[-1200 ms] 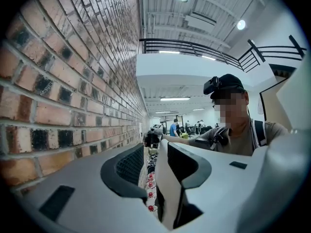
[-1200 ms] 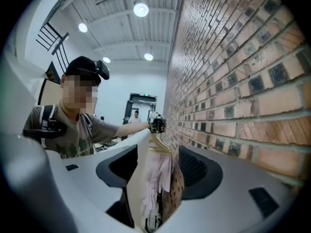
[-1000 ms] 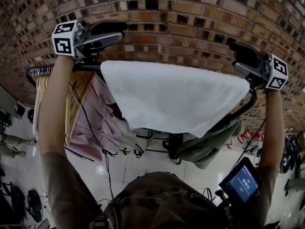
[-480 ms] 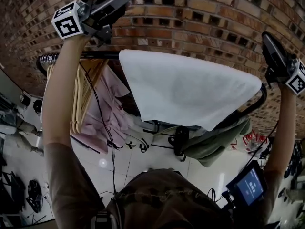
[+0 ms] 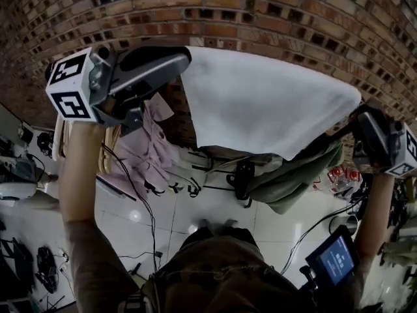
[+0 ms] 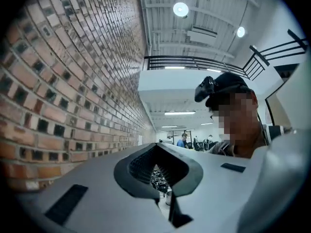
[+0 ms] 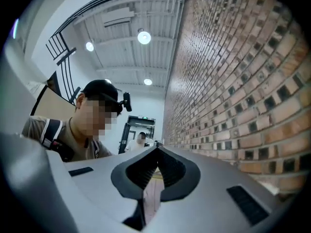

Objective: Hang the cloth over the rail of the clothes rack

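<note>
Both grippers closed, nothing btwn jaws, which have just been closing. Left gripper point(image 5: 184, 59) sits just beside cloth's left edge, right gripper point(image 5: 359, 115) near its right corner; neither holds it. 1 white cloth point(image 5: 273, 103) hangs draped over the rail point(image 5: 324, 145), which is mostly hidden under it, w/ brick wall point(image 5: 260, 18) behind. Lower down: 1 pink garment point(image 5: 150, 150), 1 grey-green garment point(image 5: 293, 189). 1 small lit screen point(image 5: 335, 259) at bottom right. 2 grippers, 1 per hand.
</note>
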Action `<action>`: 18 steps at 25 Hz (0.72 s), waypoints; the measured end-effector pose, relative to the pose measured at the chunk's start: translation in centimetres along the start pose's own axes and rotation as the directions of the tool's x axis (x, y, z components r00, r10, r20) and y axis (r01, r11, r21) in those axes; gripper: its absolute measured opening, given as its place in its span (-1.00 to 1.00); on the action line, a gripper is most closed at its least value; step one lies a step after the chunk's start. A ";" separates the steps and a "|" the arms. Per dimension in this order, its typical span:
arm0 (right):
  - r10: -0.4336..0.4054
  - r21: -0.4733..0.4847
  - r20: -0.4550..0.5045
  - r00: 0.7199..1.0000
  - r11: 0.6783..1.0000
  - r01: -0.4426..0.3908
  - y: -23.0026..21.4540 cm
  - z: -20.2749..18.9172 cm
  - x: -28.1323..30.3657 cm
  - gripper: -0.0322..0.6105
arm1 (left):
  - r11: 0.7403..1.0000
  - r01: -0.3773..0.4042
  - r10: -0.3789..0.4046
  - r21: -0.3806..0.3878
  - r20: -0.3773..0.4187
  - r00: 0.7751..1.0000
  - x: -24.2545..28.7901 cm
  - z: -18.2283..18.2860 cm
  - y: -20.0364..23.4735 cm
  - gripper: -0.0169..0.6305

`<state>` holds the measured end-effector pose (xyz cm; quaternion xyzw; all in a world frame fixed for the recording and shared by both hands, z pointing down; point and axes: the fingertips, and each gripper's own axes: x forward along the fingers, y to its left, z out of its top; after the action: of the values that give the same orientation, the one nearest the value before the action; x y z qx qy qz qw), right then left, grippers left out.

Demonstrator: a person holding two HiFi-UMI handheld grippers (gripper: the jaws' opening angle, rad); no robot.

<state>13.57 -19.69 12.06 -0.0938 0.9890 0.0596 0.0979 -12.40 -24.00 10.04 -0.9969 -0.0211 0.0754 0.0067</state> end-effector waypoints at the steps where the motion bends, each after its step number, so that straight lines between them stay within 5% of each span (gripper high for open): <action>1: 0.017 -0.005 -0.015 1.000 1.000 -0.017 1.5 -1.1 0.1 -0.88 | 1.000 0.000 0.000 0.015 -0.009 1.000 -0.2 -1.4 -1.4 -0.94; 4: 0.045 -0.051 -0.055 0.997 0.998 -0.048 7.0 -3.8 0.8 -0.88 | 0.998 -0.040 0.041 0.055 -0.019 0.999 -1.3 -5.3 -6.2 -0.94; 10: 0.108 0.022 -0.050 0.993 0.994 -0.107 18.8 -10.2 -3.3 -0.88 | 0.996 -0.091 0.093 -0.025 0.081 0.992 0.3 -12.1 -20.3 -0.94; 18: 0.209 0.105 -0.078 0.975 0.974 -0.200 31.9 -14.2 -6.6 -0.88 | 0.997 -0.062 0.062 -0.036 -0.001 0.998 6.9 -17.7 -35.0 -0.94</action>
<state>11.02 10.63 30.37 0.0108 0.9984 0.0175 0.0518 -4.32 11.06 27.09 -0.9970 0.0087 0.0752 -0.0138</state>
